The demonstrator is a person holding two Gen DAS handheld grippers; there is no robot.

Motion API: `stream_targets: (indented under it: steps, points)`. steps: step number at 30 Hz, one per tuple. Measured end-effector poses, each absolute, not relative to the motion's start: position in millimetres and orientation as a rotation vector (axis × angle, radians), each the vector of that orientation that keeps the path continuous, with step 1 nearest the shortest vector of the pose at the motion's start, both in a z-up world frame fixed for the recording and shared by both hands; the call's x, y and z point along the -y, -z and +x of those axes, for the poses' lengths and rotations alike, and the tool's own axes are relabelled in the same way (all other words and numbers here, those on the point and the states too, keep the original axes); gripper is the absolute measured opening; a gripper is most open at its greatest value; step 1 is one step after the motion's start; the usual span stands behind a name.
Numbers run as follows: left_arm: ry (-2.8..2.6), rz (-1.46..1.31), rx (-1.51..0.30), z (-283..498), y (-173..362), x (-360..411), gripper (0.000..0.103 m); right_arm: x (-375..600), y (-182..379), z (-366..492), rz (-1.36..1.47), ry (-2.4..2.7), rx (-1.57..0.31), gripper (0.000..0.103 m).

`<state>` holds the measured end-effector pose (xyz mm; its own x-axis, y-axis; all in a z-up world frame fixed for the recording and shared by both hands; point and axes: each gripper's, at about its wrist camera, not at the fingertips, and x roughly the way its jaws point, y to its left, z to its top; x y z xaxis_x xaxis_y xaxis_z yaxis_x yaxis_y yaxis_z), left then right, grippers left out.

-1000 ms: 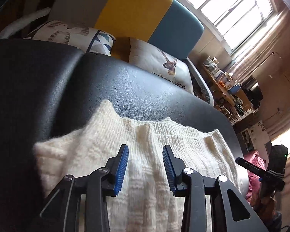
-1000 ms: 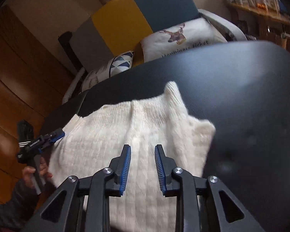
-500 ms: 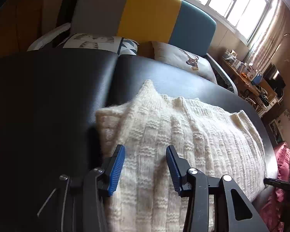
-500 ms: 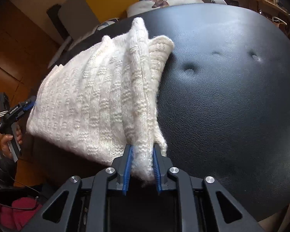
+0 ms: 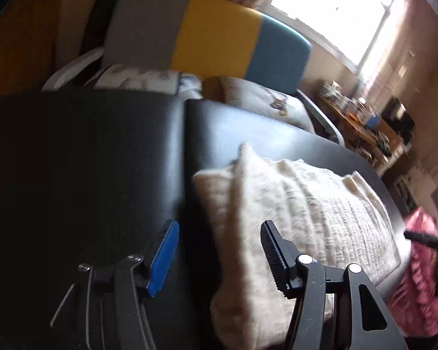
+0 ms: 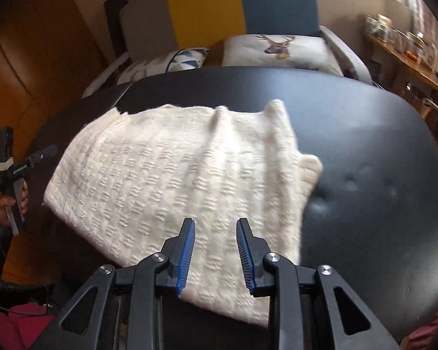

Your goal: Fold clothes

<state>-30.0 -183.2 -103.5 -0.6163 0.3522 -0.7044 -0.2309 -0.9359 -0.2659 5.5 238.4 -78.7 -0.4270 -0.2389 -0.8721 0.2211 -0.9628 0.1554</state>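
- While it lies folded on the black padded counter (image 6: pixel 365 145), the cream knit sweater (image 6: pixel 175 175) sits flat, its near edge hanging toward the counter's front rim.
- Right claw (image 6: pixel 216 250): jaws parted a little, having just been opening; they hover over the sweater's near edge, pads not pressing it, nothing pinched.
- Left claw (image 5: pixel 219 256): jaws spread wide, having just been opening; empty, no knit pinched.
- In the left wrist view the sweater (image 5: pixel 306 218) lies under the right-hand finger (image 5: pixel 273 256); the blue-padded finger (image 5: pixel 163 259) is over bare black padding.
- Left view is motion-blurred, so contact with the knit cannot be told.
- Right wrist view: the left claw's handle (image 6: pixel 11 172) shows at the far left edge, gripped by a hand (image 6: pixel 3 204), just beside the sweater's left end.
- Behind the counter: a grey-yellow-blue chair back (image 6: pixel 219 8), and a deer-print cushion (image 6: pixel 277 49).
- Pink cloth (image 5: pixel 417 285) sits low at the right of the left view, beyond the counter edge.
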Motion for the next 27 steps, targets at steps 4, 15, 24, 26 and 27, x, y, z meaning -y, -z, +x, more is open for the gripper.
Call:
stream_targets:
  steps: [4,15,24,26,27]
  points:
    - [-2.504,-1.159,0.003,-69,106,156,0.064,-194,95,-25,1.545,2.369,-0.112,0.029]
    - [-2.462,-1.267,-0.094,-114,123,135,0.008,-213,127,-53,1.576,2.317,0.139,0.029]
    - [-2.446,-1.349,0.454,-105,134,202,0.023,-222,134,-43,1.484,2.349,0.235,0.028]
    - [-2.423,-1.331,0.546,-95,128,212,0.04,-224,135,-41,1.463,2.354,0.271,0.028]
    - [-2.417,-1.318,0.582,-87,125,218,0.043,-224,136,-40,1.452,2.356,0.289,0.028]
